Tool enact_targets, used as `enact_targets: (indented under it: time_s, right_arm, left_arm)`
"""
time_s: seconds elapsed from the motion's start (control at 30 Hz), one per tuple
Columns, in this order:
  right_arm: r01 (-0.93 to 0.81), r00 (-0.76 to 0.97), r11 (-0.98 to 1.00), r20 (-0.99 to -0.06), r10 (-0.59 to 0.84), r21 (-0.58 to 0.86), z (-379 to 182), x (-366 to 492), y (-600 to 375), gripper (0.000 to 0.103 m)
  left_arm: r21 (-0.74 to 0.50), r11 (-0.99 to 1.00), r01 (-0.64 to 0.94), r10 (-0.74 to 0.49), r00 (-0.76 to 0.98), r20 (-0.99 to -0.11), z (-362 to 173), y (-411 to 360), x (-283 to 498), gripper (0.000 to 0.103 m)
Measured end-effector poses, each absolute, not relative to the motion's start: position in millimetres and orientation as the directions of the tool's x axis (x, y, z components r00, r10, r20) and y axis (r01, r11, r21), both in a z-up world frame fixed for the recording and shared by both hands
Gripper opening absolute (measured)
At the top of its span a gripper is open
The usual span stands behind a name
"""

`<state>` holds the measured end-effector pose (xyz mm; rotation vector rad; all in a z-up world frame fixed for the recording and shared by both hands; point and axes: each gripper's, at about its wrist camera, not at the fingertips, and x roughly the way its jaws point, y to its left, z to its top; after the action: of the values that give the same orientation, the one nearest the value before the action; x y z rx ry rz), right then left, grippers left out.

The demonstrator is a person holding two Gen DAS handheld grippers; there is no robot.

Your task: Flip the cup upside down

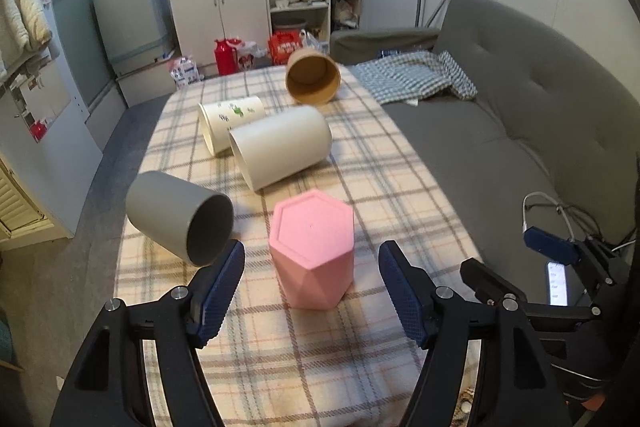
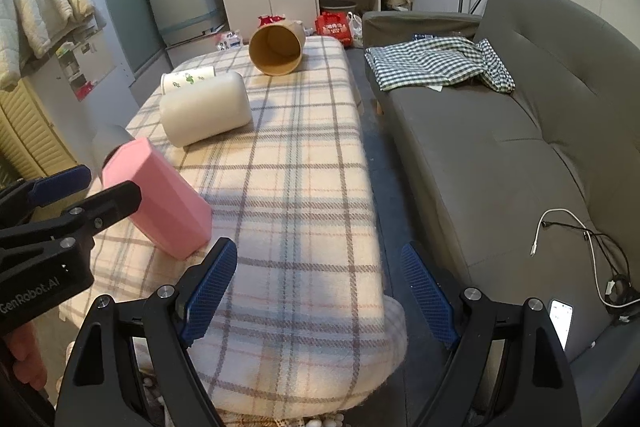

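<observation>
Left gripper (image 1: 312, 279): black frame, two blue pads with a cross-hatched grip texture, spread wide and holding nothing; the pads stand on either side of the pink cup without touching it. Right gripper (image 2: 318, 287): same build, likewise wide apart and empty, positioned over the near right corner of the table (image 2: 304, 187).

Pink cup (image 1: 312, 247): matte, hexagonal, faceted lower walls; stands upside down on the table's near end, flat base uppermost with a shallow inset hexagon. In the right wrist view it appears at the left (image 2: 160, 199), partly behind the left gripper's frame.

Grey cup (image 1: 180, 217): smooth matte cylinder, lying on its side at the table's left edge, open mouth toward the camera, just beside the left pad.

White cup (image 1: 280, 151): plain cylinder, on its side at mid-table.

Printed cup (image 1: 230, 123): cream with small green motifs, on its side, close behind the white one; contact cannot be told.

Brown cup (image 1: 313, 75): kraft-paper look, on its side at the far end, mouth facing the camera.

Table covering: soft cream plaid cloth with grey and pale red lines.

Sofa (image 2: 500, 147): grey upholstery, right of the table, bearing a green-and-white checked cloth (image 2: 436, 61).
</observation>
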<state>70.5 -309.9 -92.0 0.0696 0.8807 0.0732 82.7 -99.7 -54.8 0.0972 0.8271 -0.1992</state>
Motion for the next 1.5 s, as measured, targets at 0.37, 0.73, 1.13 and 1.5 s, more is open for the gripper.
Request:
enact_targets:
  time_s: [0.37,0.73,1.13,1.5]
  right_arm:
    - [-0.102,0.705,0.990,-0.695,0.142,0.099,-66,44,-291,0.084]
    - [-0.157,0.752,0.985,-0.637,0.166,0.070,-64,14,-267,0.097]
    - [-0.154,0.767,0.986,-0.621,0.162,0.066,-60,9,-264,0.103]
    - [-0.152,0.766,0.986,-0.622,0.163,0.071,-62,10,-267,0.103]
  left_arm:
    - [0.031,0.991,0.132,-0.087,0.796,-0.598,-31,-73,37,0.080]
    - [0.005,1.000,0.009,-0.006,0.863,-0.506,-40,-36,1,0.103]
    - [0.022,1.000,-0.013,0.022,0.875,-0.484,-40,-29,-11,0.103]
    - [0.005,1.000,-0.004,0.006,0.864,-0.504,-44,-29,-15,0.103]
